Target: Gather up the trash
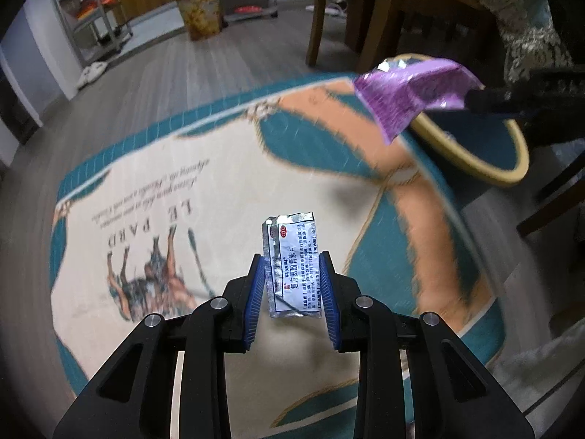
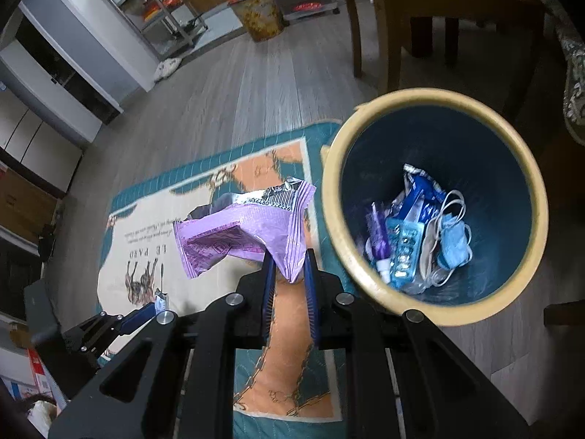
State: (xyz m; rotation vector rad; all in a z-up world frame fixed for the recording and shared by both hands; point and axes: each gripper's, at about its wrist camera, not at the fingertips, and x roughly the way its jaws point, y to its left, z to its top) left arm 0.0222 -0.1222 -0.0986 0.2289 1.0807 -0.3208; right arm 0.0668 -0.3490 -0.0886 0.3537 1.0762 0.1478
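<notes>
Left gripper (image 1: 292, 267) clamps foil medicine sachet (image 1: 292, 263); right gripper (image 2: 289, 267) pinches purple wrapper (image 2: 248, 234). Carry both over bin (image 2: 336, 219) at frame right, release inside rim.

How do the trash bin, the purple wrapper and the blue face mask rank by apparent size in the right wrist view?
1. trash bin
2. purple wrapper, though it sits nearer the camera
3. blue face mask, deep in the bin

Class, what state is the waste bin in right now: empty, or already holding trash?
Holding trash. The right wrist view looks into the waste bin: a face mask, blue wrappers and a purple tube lie at its bottom.
</notes>
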